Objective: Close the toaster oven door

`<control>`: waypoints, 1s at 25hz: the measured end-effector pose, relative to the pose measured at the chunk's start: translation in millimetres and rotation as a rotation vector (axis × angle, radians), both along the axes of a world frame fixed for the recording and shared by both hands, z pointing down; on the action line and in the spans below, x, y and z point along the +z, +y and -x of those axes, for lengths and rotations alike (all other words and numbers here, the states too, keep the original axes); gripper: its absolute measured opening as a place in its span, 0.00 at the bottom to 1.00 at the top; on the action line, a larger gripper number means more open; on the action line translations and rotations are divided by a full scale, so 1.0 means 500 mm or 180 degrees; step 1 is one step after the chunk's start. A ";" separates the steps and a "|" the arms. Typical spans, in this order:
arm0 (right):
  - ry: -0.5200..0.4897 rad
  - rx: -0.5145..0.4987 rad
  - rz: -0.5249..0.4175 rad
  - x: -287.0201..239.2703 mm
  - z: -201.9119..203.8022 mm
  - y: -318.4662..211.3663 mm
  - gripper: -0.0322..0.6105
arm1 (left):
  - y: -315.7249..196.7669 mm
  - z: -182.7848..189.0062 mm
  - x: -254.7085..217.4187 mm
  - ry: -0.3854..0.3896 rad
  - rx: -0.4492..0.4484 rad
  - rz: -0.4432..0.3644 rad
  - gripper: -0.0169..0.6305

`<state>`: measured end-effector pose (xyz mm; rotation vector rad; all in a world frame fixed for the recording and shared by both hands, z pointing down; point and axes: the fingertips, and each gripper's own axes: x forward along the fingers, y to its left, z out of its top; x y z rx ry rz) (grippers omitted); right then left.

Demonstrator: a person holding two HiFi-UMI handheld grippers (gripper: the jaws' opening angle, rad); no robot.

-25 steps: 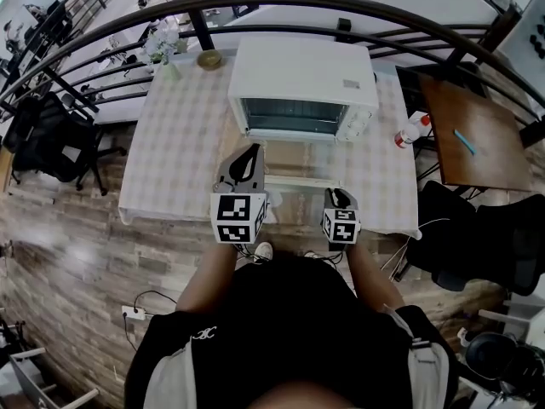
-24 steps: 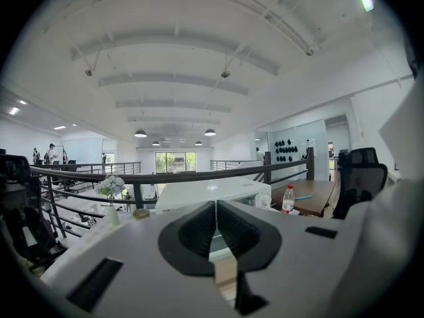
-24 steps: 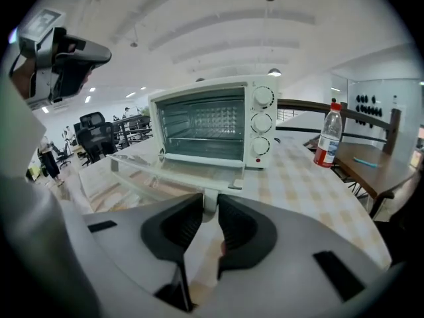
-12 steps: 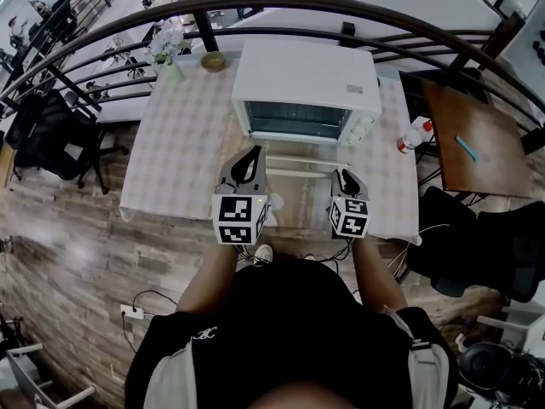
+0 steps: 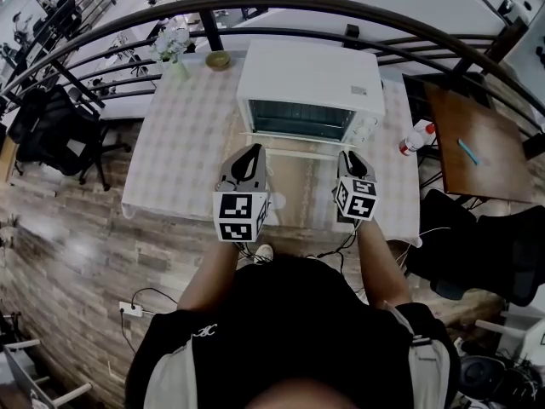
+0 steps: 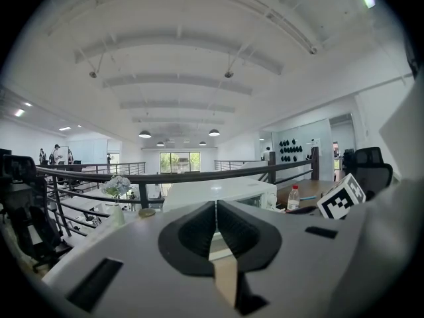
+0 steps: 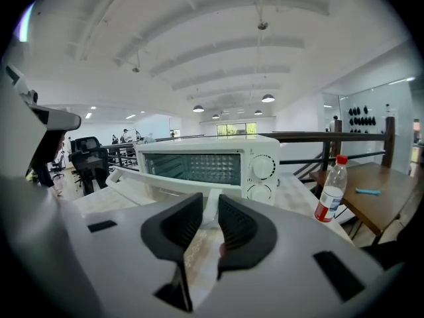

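The white toaster oven (image 5: 308, 79) stands at the back of the checked table (image 5: 179, 143). Its glass door (image 5: 294, 143) hangs part-raised, with the white door handle (image 5: 289, 153) along its front edge. My right gripper (image 5: 351, 162) is shut on the right end of that handle; in the right gripper view the door handle (image 7: 132, 177) runs off to the left from between the jaws of the right gripper (image 7: 210, 204). My left gripper (image 5: 247, 162) hovers just left of the door, shut on nothing. In its own view the left gripper (image 6: 216, 207) points at the oven (image 6: 218, 192).
A water bottle (image 5: 412, 136) with a red cap stands right of the oven, the same bottle (image 7: 330, 191) showing in the right gripper view. A flower vase (image 5: 170, 45) and a small dish (image 5: 218, 59) sit back left. A dark railing (image 5: 255, 7) runs behind; a brown side table (image 5: 477, 135) is at right.
My right gripper has moved forward and up towards the oven with the handle in it, and the door has swung up from lying flat. The left gripper has stayed put.
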<state>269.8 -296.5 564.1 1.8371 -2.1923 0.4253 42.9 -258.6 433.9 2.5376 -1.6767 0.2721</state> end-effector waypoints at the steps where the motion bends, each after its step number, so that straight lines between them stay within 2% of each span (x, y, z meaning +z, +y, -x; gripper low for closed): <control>1: 0.0004 0.0006 -0.0014 -0.005 0.000 -0.006 0.16 | 0.002 0.003 0.000 0.0001 -0.0010 0.0000 0.05; 13: 0.0156 0.0143 -0.0074 -0.054 -0.010 -0.105 0.15 | 0.016 0.030 0.003 -0.0034 -0.0124 0.0033 0.05; 18: 0.0025 0.0182 -0.0085 -0.070 -0.020 -0.147 0.15 | 0.020 0.046 0.001 -0.0035 -0.0189 0.0033 0.05; 25: 0.0116 0.0268 -0.0140 -0.078 -0.021 -0.188 0.15 | 0.021 0.071 0.001 -0.0023 -0.0254 0.0021 0.05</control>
